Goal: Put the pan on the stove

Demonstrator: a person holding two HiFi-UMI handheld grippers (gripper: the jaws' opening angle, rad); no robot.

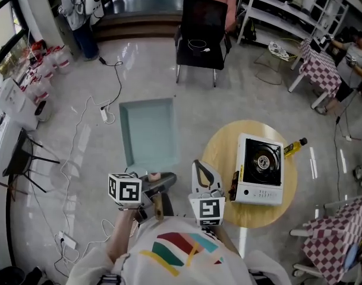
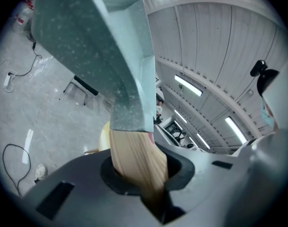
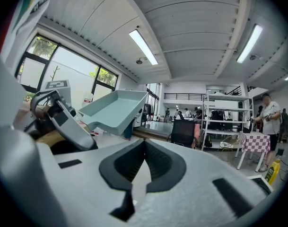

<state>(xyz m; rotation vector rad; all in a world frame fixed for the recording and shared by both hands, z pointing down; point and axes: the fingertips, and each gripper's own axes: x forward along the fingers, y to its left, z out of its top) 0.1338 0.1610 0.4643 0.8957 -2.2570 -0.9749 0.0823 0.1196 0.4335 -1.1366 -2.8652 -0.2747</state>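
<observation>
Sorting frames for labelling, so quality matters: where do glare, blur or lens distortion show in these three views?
Head view: sharp, with pale glare on the glossy floor and lines bowing at the edges. Left gripper view: strong fisheye, black corners; the pan looms close, its wooden handle soft. Right gripper view: ceiling lights and windows blown out.

My right gripper (image 1: pixel 203 174) stands between the raised pan (image 1: pixel 148 132) and the stove (image 1: pixel 261 170); its burner top looks clear, a bottle (image 1: pixel 293 147) lying beside
</observation>
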